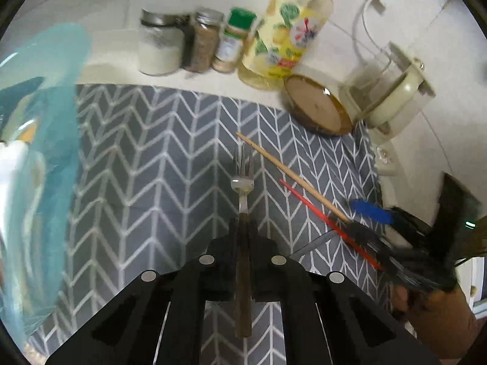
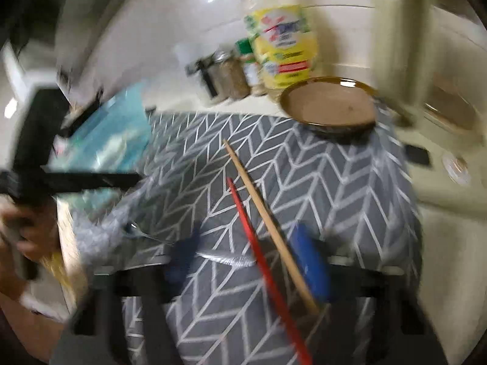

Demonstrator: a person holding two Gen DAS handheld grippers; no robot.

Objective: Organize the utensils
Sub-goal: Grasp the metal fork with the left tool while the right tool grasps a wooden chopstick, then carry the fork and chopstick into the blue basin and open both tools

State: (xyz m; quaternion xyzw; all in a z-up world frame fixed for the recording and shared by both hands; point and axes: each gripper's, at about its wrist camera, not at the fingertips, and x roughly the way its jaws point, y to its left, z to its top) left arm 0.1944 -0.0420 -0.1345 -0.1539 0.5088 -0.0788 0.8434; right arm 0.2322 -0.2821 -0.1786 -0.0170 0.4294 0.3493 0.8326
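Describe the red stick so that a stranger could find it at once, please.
Look at the grey cloth with white zigzag lines that covers the counter. Near its front edge two thin sticks lie side by side, pointing toward the brown plate. The red stick is on the left; its neighbour, the wooden stick, is pale tan and reaches further.

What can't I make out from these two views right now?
- Right gripper: the right view is motion-blurred, so it is unclear whether the pads press the red stick and wooden stick lying between them.
- Sticks' near ends: left view, hidden behind the right gripper; right view, cut off at the bottom edge.
- Blue plastic thing: left view, blurred and cut off at the left edge; unidentifiable.
- Bottle label: too blurred to read in both views.
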